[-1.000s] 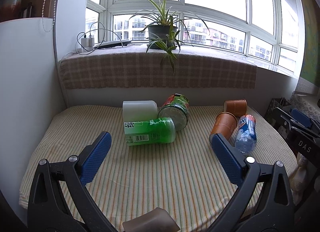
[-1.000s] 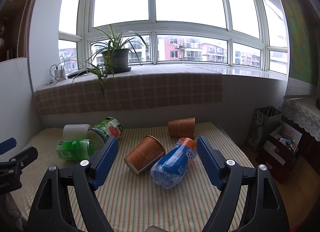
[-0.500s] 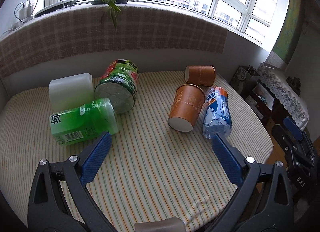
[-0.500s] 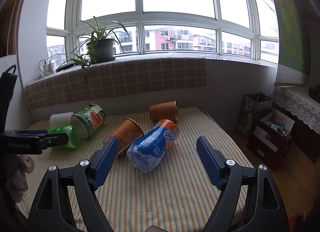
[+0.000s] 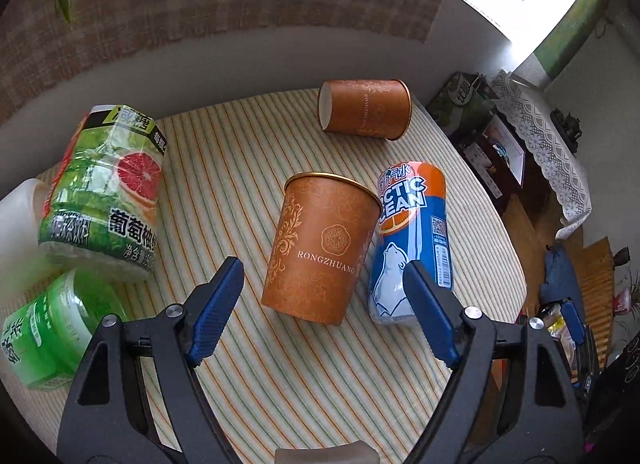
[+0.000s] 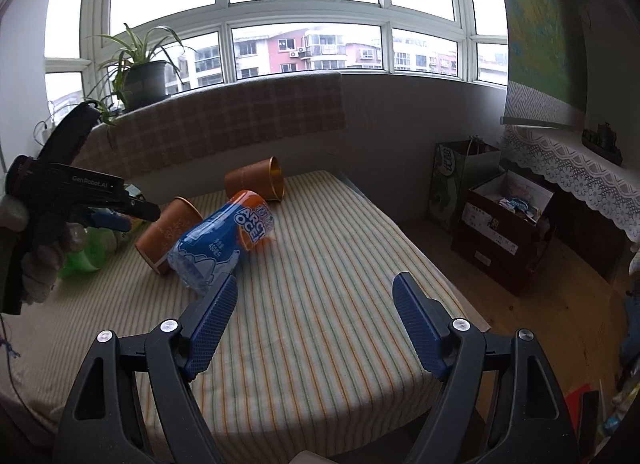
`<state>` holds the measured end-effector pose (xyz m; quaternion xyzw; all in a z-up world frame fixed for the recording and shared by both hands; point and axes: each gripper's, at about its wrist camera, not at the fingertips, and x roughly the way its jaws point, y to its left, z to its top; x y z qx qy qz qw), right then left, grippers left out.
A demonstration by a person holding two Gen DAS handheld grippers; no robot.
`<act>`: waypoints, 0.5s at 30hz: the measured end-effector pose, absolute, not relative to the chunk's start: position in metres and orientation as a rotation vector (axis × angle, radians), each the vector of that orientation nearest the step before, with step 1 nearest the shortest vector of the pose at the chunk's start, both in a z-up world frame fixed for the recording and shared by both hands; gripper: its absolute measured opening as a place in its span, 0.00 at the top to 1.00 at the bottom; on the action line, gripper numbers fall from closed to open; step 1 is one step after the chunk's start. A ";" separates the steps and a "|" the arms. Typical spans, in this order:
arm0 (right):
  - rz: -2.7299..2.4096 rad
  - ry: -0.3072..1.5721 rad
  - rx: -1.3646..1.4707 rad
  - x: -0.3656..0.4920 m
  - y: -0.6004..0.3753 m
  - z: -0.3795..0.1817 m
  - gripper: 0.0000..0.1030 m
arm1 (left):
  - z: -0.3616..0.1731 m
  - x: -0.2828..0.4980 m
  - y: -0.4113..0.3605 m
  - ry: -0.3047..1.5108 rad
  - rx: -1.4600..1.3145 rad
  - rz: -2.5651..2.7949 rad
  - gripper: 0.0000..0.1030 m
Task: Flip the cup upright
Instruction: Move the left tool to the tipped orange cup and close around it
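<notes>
An orange paper cup lies on its side on the striped cloth, its base toward my left gripper, which is open and empty just above and in front of it. The same cup shows in the right wrist view, with the left gripper hovering over it. A second orange cup lies on its side farther back; it also shows in the right wrist view. My right gripper is open and empty over the table's right part.
A blue Arctic Ocean bottle lies against the near cup's right side. A grapefruit-label bottle, a green bottle and a white container lie at left. The table's right edge drops to floor with boxes.
My left gripper has swung right and down toward the near orange cup, which now fills the view between its fingers. The right gripper has shifted right, away from the bottle.
</notes>
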<state>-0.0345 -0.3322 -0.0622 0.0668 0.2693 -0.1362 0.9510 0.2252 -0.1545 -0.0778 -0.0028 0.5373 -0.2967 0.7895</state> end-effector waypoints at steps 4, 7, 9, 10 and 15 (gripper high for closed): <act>-0.298 0.553 0.150 -0.039 -0.342 -0.065 0.23 | -0.090 0.244 -0.165 1.223 -0.008 -0.637 0.20; -0.310 0.554 0.163 -0.041 -0.349 -0.067 0.22 | -0.097 0.251 -0.167 1.251 -0.005 -0.637 0.23; -0.316 0.560 0.171 -0.041 -0.353 -0.069 0.22 | -0.102 0.254 -0.168 1.268 -0.004 -0.635 0.23; -0.317 0.562 0.174 -0.041 -0.354 -0.070 0.22 | -0.104 0.255 -0.170 1.276 0.000 -0.634 0.23; -0.316 0.569 0.183 -0.041 -0.358 -0.073 0.22 | -0.117 0.259 -0.175 1.307 -0.003 -0.641 0.29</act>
